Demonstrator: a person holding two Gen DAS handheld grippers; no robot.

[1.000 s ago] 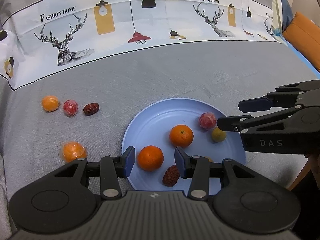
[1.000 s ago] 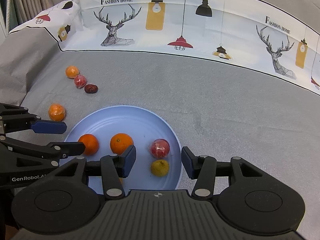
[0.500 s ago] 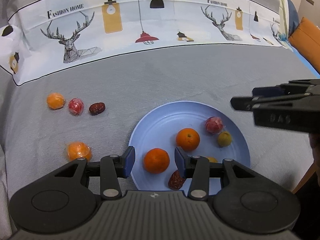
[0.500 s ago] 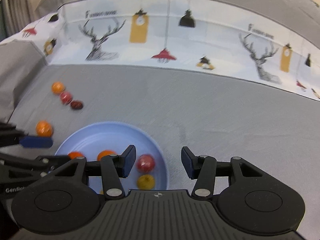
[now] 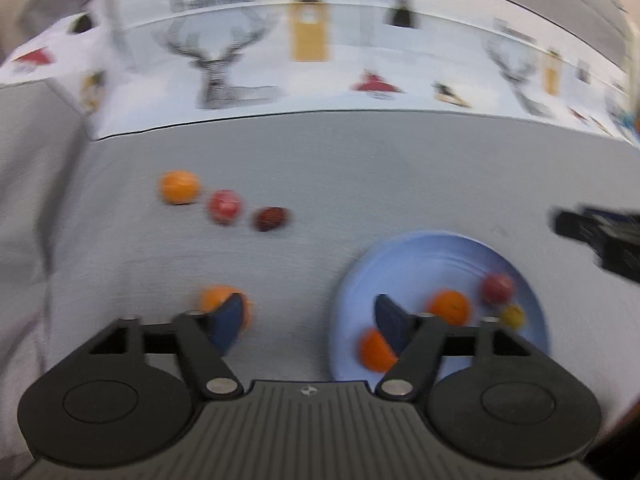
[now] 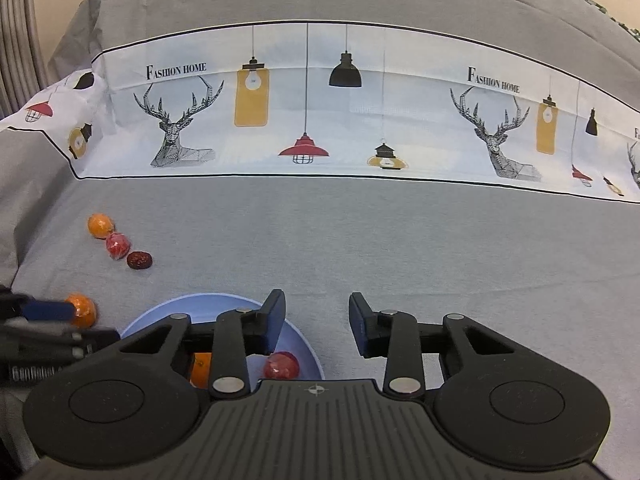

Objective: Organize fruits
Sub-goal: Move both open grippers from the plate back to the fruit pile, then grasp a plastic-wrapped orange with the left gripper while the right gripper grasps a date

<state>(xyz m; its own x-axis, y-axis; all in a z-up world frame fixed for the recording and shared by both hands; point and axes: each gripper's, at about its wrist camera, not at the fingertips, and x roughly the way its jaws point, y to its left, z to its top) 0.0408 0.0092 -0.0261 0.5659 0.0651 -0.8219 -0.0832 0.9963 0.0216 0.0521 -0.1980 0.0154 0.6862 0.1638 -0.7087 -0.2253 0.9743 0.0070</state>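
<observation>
A blue plate (image 5: 420, 256) holds two oranges (image 5: 450, 306), a red wrapped fruit (image 5: 498, 287) and a small yellow fruit (image 5: 513, 315). On the grey cloth to its left lie a wrapped orange (image 5: 216, 298), and farther back an orange (image 5: 180, 187), a red wrapped fruit (image 5: 225, 207) and a dark date (image 5: 271, 218). My left gripper (image 5: 306, 322) is open and empty, between the wrapped orange and the plate. My right gripper (image 6: 318, 320) is open and empty, over the plate's (image 6: 192, 304) right edge. The left wrist view is blurred.
A printed white cloth band with deer and lamps (image 6: 320, 120) rises behind the grey surface. The grey cloth (image 6: 440, 240) stretches to the right of the plate. My left gripper shows at the left edge of the right wrist view (image 6: 48, 332).
My left gripper has swung left, off the plate toward the wrapped orange, and opened wider. My right gripper has pulled back and to the right, so the plate sits lower in its view.
</observation>
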